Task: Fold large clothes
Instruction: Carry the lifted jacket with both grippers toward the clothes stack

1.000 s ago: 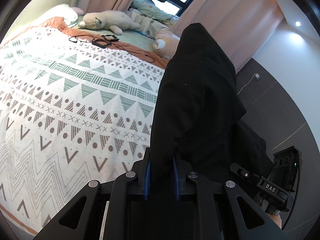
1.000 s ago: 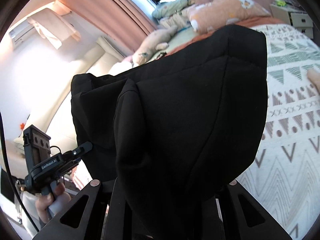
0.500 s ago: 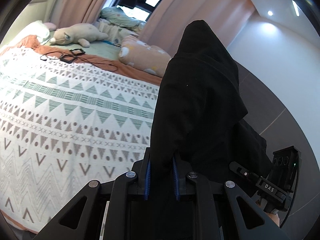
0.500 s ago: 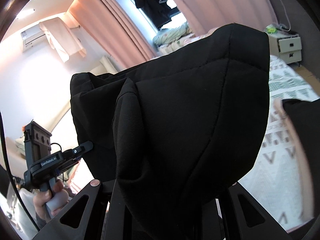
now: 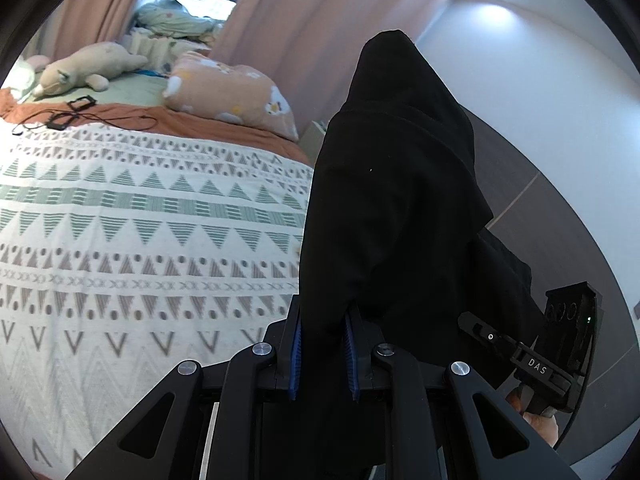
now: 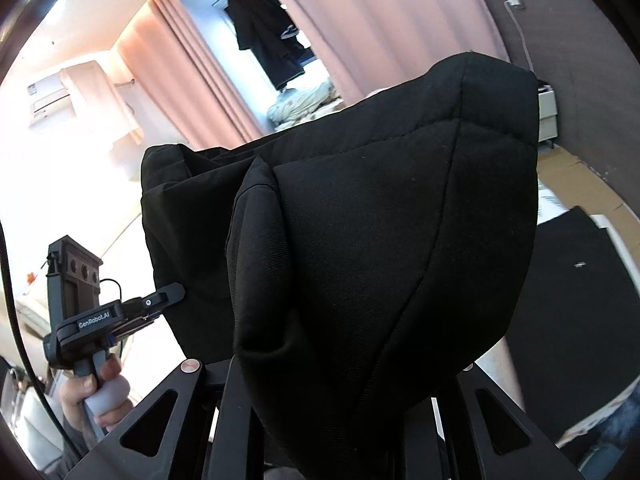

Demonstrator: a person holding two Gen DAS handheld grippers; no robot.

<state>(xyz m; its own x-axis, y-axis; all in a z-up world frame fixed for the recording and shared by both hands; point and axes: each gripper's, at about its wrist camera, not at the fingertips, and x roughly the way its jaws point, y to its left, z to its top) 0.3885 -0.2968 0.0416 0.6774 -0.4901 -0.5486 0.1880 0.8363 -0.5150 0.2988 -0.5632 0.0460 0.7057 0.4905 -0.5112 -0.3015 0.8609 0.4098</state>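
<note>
A large black garment (image 5: 392, 200) hangs bunched between both grippers, held up off the bed. In the left wrist view my left gripper (image 5: 323, 344) is shut on a fold of it, blue pads (image 5: 295, 352) pressing from both sides. My right gripper (image 5: 532, 360) shows at the lower right, its tip buried in the cloth. In the right wrist view the garment (image 6: 380, 240) drapes over my right gripper (image 6: 332, 380) and hides its fingers; the cloth stays fixed on it. The left gripper (image 6: 100, 316) is at the left, held by a hand, its tip at the cloth's edge.
A bed with a patterned white cover (image 5: 120, 240) lies left and below. A peach pillow (image 5: 228, 96), a plush toy (image 5: 80, 68) and black cables (image 5: 68, 116) lie at its far end. Pink curtains (image 6: 192, 80), a hanging dark garment (image 6: 268, 48) and a nightstand (image 6: 546, 116) are beyond.
Both grippers have risen and swung sideways together, carrying the garment. The bed has dropped lower in the left view and slid out of the right view, which now faces the curtains.
</note>
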